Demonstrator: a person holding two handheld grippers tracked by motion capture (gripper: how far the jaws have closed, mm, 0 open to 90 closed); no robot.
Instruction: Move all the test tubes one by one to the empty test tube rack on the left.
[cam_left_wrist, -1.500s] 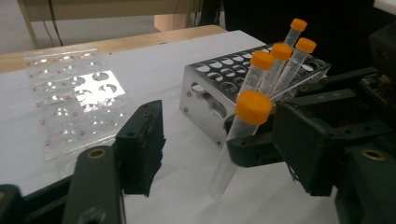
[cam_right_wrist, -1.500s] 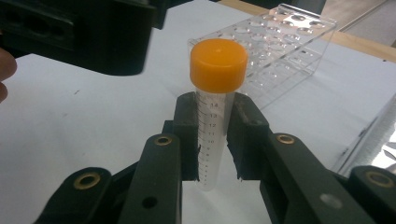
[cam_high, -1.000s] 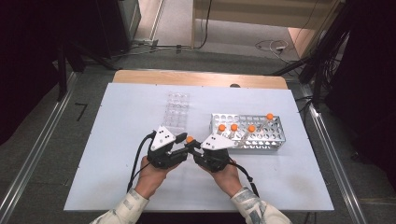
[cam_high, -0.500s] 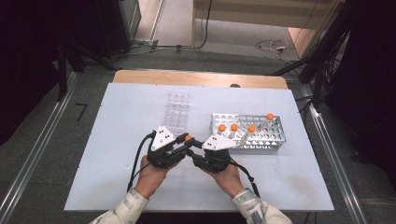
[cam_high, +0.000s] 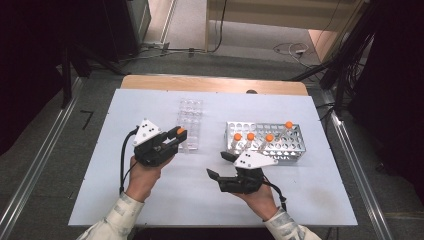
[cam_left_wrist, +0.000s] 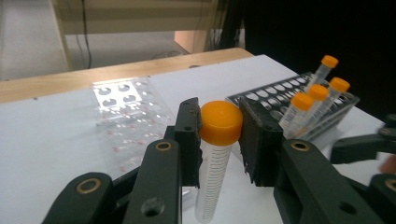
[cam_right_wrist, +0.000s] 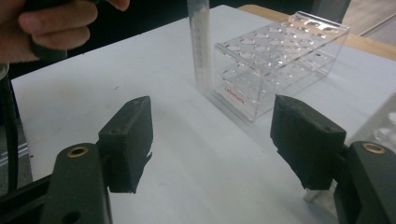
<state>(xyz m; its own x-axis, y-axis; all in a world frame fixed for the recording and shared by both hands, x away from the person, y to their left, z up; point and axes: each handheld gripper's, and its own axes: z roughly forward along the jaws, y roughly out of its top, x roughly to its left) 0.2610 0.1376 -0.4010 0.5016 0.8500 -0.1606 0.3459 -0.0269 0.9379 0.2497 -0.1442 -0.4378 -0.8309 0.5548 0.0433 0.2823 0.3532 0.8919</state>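
Observation:
My left gripper (cam_left_wrist: 219, 140) is shut on a clear graduated tube (cam_left_wrist: 212, 177), its pads pressing on the orange cap (cam_left_wrist: 220, 120). In the high view the left gripper (cam_high: 175, 136) holds that tube (cam_high: 181, 131) beside the near end of the clear plastic rack (cam_high: 190, 124). My right gripper (cam_high: 220, 165) sits lower and to the right. Its jaws have just been opening and nothing is between them. In its own view the right gripper (cam_right_wrist: 224, 140) faces the held tube (cam_right_wrist: 200, 42) and the clear rack (cam_right_wrist: 275, 60).
A metal wire rack (cam_high: 287, 150) with several orange-capped tubes (cam_high: 250, 137) stands at the right of the white table (cam_high: 125, 200). In the left gripper view this metal rack (cam_left_wrist: 275, 95) is at the right. A wooden strip (cam_high: 210, 84) runs along the table's far edge.
The two grippers were together at the tube; now the right one has opened and drawn back toward the front edge, while the left one has carried the tube left toward the clear rack.

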